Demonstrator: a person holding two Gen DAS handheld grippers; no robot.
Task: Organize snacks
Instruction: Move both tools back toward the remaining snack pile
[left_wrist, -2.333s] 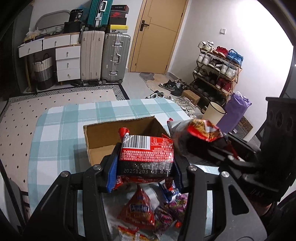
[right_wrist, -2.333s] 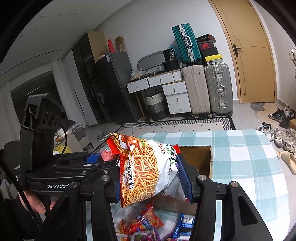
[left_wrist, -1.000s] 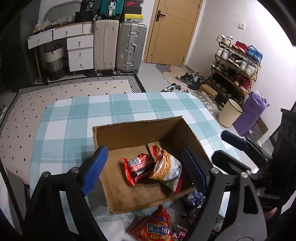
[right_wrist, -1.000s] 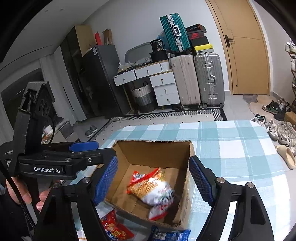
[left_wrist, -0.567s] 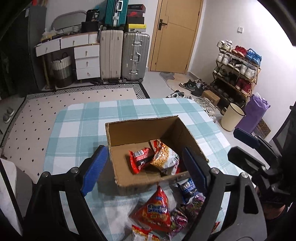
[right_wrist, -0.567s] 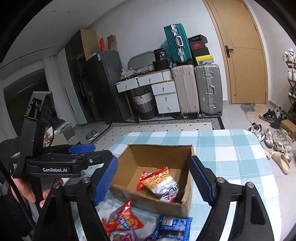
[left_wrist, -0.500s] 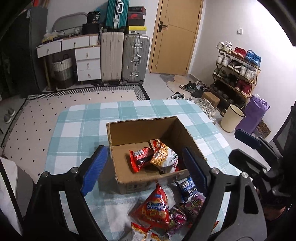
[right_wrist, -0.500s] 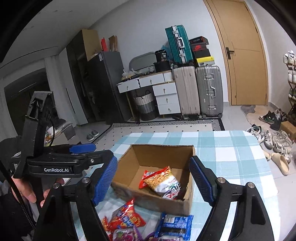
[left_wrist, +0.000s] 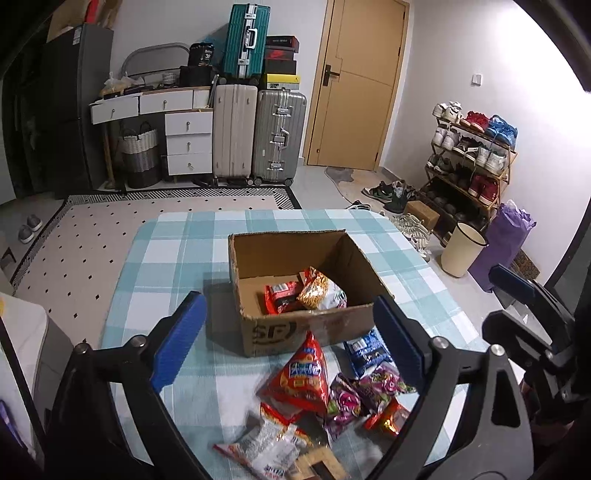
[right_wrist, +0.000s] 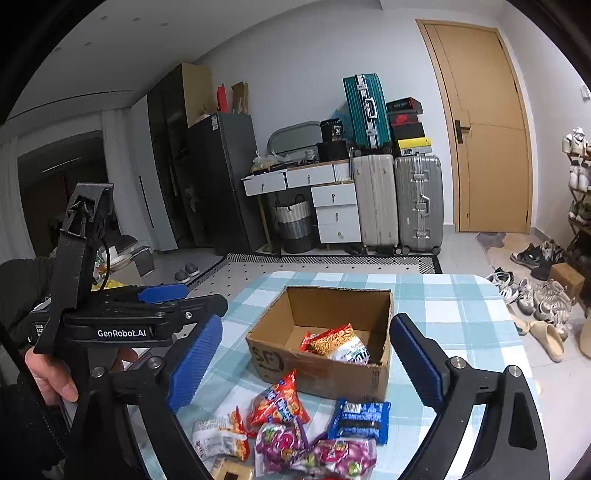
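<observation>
Both grippers, left (left_wrist: 288, 332) and right (right_wrist: 304, 363), hang empty with jaws opening wide above the loose packets (right_wrist: 295, 432) heaped just below and ahead on the table (left_wrist: 173, 258), roughly equally near either hand, short of the box (left_wrist: 314, 328).

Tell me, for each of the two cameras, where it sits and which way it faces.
Left wrist: on the left gripper, looking down past its empty, opening jaws at the cardboard box and loose snack packets; the right gripper shows at right.
Right wrist: on the right gripper, jaws also empty and opening, aimed flatter at the same box; the left gripper and a hand show at left.
Shared: box, checked tablecloth, suitcases, door.
</observation>
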